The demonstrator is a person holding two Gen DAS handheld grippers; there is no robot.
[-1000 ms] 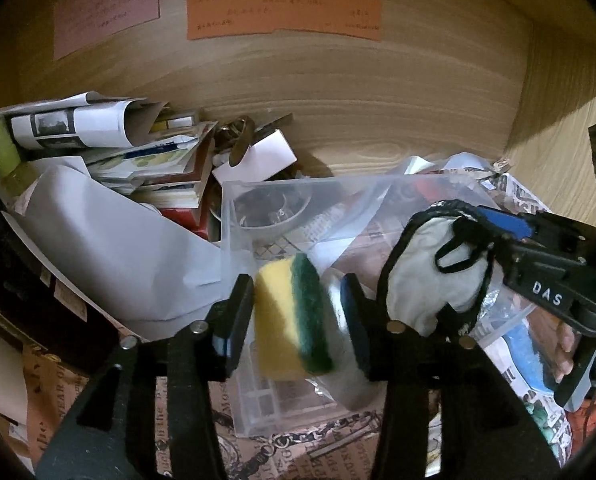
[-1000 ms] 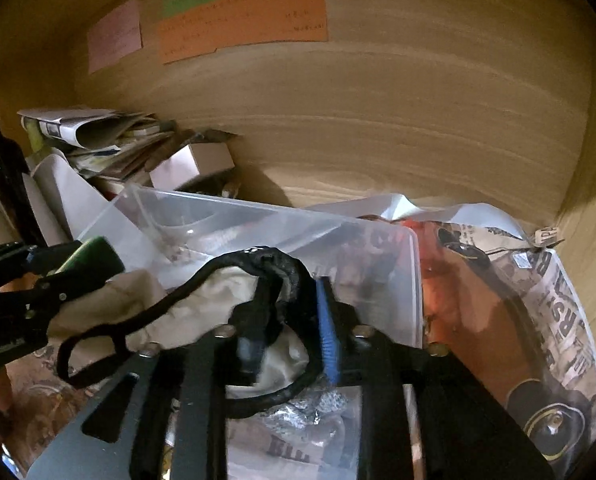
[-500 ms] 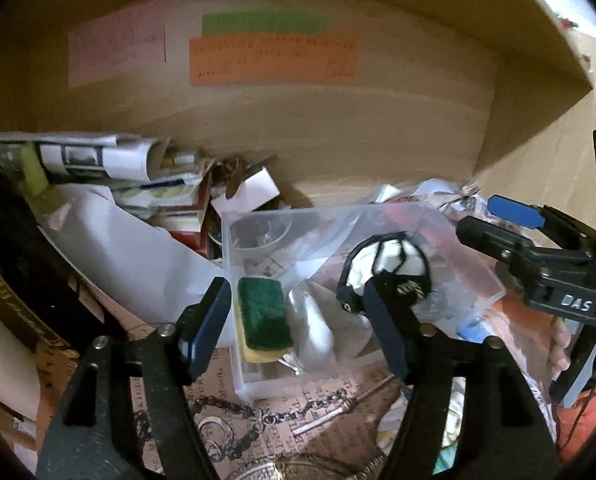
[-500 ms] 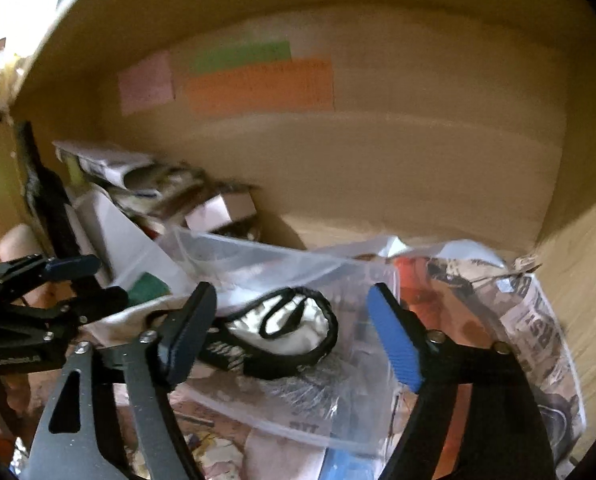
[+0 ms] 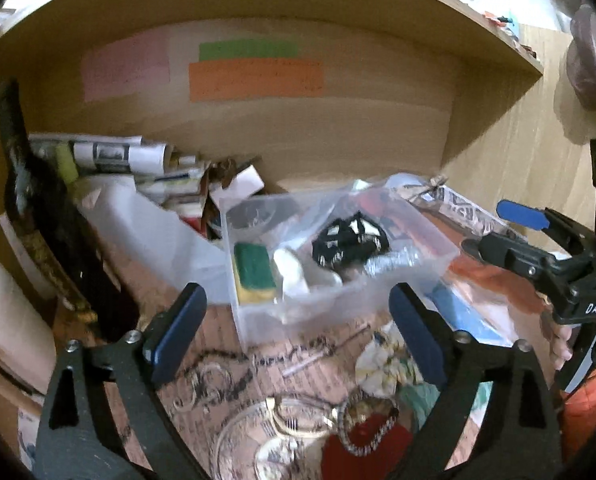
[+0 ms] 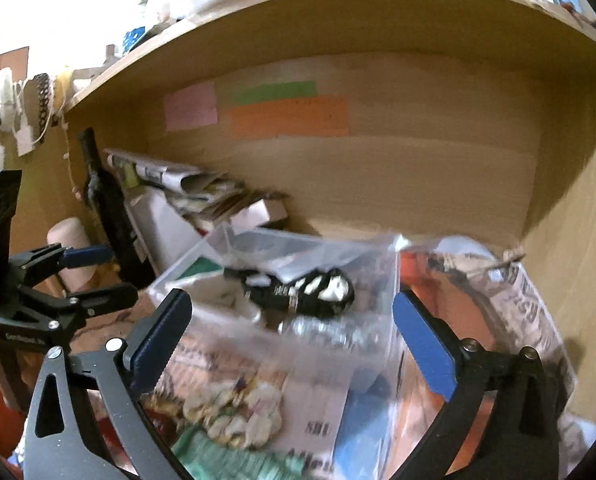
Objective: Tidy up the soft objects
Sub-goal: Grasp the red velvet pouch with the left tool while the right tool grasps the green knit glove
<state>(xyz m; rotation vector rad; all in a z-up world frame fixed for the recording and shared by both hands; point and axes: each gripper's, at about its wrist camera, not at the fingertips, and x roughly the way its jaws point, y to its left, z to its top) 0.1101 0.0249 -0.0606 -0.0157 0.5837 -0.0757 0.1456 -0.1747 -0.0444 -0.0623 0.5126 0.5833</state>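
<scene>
The clear plastic bin (image 5: 337,276) stands on the cluttered worktop (image 5: 226,344) inside the wooden shelf. In it lie the yellow-green sponge (image 5: 254,268) at the left and the white pouch with black cord (image 5: 349,238) at the right. The left tool (image 5: 298,332) and the right tool (image 6: 292,340) are both wide apart and hold nothing. I judge that this placing step is finished. The next move needs another soft thing, perhaps the crumpled floral cloth (image 5: 385,364) near the bin.
</scene>
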